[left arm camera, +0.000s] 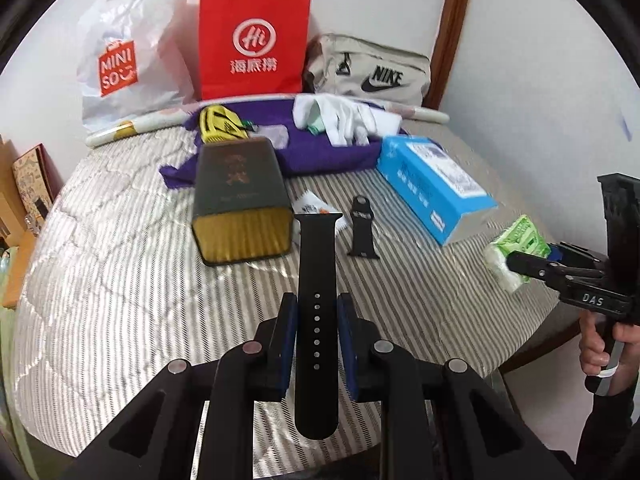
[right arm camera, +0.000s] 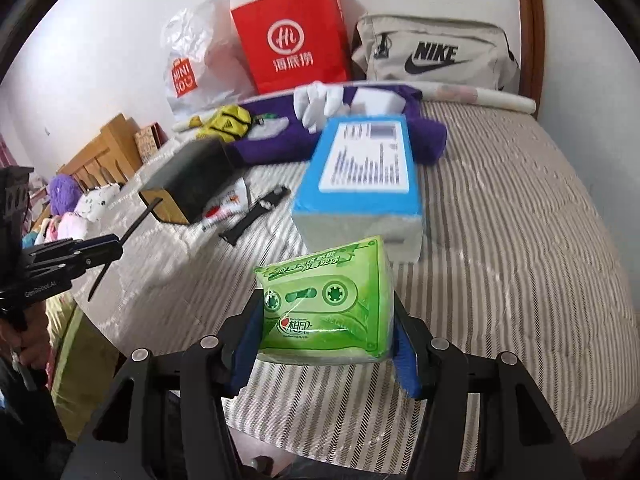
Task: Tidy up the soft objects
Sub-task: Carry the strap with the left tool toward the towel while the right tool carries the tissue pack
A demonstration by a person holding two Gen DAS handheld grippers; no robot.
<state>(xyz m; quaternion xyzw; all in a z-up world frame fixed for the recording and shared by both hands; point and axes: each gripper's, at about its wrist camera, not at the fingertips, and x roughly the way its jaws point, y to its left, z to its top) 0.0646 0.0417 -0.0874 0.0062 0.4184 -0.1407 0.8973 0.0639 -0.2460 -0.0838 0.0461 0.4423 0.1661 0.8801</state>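
A long black watch strap (left arm camera: pixel 316 248) with a row of holes is lifted above the striped bed cover (left arm camera: pixel 120 280), and my left gripper (left arm camera: pixel 317 306) is shut on its sides. The same gripper (right arm camera: pixel 116 246) shows at the left edge of the right wrist view, with the strap (right arm camera: pixel 138 220) sticking out of it. A green tissue pack (right arm camera: pixel 328 300) is pinched in my right gripper (right arm camera: pixel 328 306), clear of the cover. That pack (left arm camera: pixel 516 240) and gripper (left arm camera: pixel 520 262) also appear at the far right of the left wrist view. A shorter strap piece (left arm camera: pixel 360 228) lies on the bed.
On the bed lie a dark box with a gold end (left arm camera: pixel 240 196), a blue box (left arm camera: pixel 432 184), and a purple cloth (left arm camera: pixel 320 148) carrying white gloves (left arm camera: pixel 344 120) and a yellow-black item (left arm camera: pixel 220 122). A Miniso bag (left arm camera: pixel 128 60), red paper bag (left arm camera: pixel 254 44) and Nike bag (left arm camera: pixel 368 68) line the wall.
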